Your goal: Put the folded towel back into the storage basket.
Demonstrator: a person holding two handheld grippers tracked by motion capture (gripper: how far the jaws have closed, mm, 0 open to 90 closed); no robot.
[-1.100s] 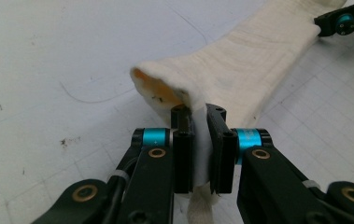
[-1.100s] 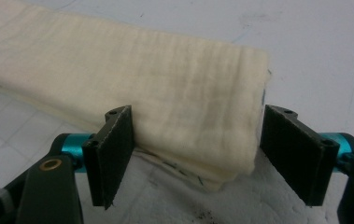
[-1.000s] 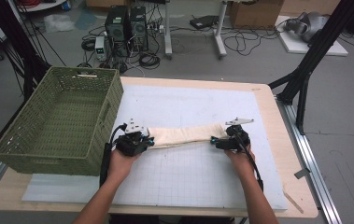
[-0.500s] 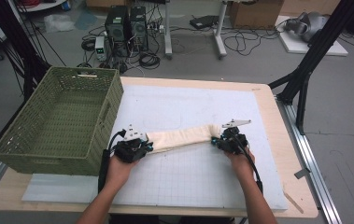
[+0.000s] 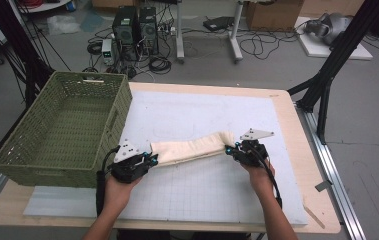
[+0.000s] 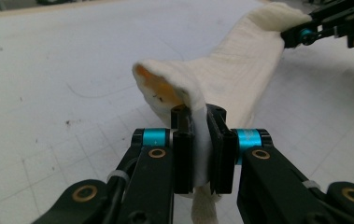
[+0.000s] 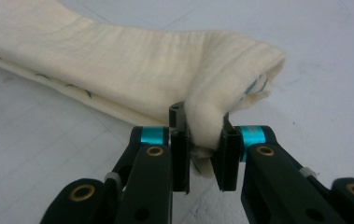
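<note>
You've got the cream cloth (image 5: 192, 149) stretched between left gripper (image 5: 147, 161) and right gripper (image 5: 233, 149), jaws clamped on each end; next, probably carry it left to the basket (image 5: 62, 125).

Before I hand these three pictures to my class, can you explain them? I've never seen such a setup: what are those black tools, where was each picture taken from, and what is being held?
A person sits at a table holding a tool in each hand. The left hand-held gripper and the right hand-held gripper are two-jawed clamps. One picture comes from a fixed camera above the table. The other two come from cameras riding on each gripper, looking along its black jaws. Each gripper is shut on one end of a folded cream cloth, which stretches between them over a white gridded mat. A green plastic basket stands at the table's left side.
</note>
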